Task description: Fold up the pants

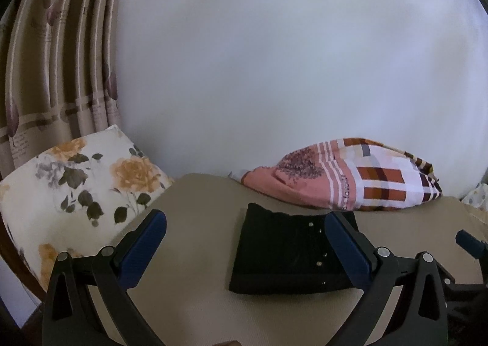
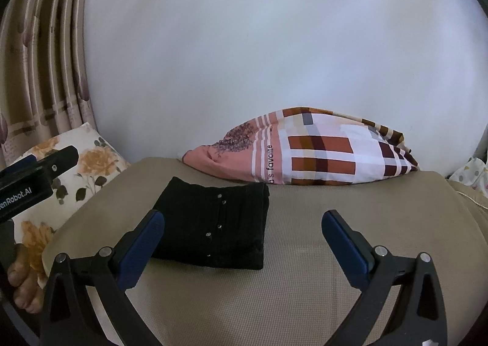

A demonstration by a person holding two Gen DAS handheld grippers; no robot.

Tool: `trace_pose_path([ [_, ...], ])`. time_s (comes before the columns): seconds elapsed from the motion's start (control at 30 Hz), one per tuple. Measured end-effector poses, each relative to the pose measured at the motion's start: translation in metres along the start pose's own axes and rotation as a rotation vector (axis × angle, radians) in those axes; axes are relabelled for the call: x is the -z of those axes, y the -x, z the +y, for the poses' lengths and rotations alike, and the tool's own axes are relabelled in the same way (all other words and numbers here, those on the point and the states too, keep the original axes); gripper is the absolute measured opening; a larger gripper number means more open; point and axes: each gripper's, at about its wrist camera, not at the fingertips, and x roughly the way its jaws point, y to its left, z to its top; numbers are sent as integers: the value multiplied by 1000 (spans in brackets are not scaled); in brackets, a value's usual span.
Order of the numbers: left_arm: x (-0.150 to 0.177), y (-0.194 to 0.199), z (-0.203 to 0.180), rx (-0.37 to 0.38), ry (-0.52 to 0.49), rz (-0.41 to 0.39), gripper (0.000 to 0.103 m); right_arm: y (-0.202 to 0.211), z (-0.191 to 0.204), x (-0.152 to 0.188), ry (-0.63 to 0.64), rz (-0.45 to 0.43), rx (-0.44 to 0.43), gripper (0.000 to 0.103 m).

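Note:
The black pants lie folded into a compact rectangle on the beige bed surface, small metal buttons showing on top. My left gripper is open and empty, held above the bed just short of the pants; its right finger overlaps the pants' right edge. In the right wrist view the pants lie ahead to the left. My right gripper is open and empty, its left finger in front of the pants' near left corner. The left gripper's body shows at the far left.
A floral pillow lies at the left of the bed and a pink and plaid pillow at the back by the white wall. Striped curtains hang at the left. Bare beige bed lies right of the pants.

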Motion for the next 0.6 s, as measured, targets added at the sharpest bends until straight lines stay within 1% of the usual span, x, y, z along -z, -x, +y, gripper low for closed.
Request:
trace_pose_path([
  [0.33, 9, -18, -2, 4, -11, 51, 103, -9, -2, 4, 0, 27, -7, 103],
  [0.6, 15, -30, -8, 26, -28, 101, 103, -19, -2, 8, 9, 55, -17, 103],
])
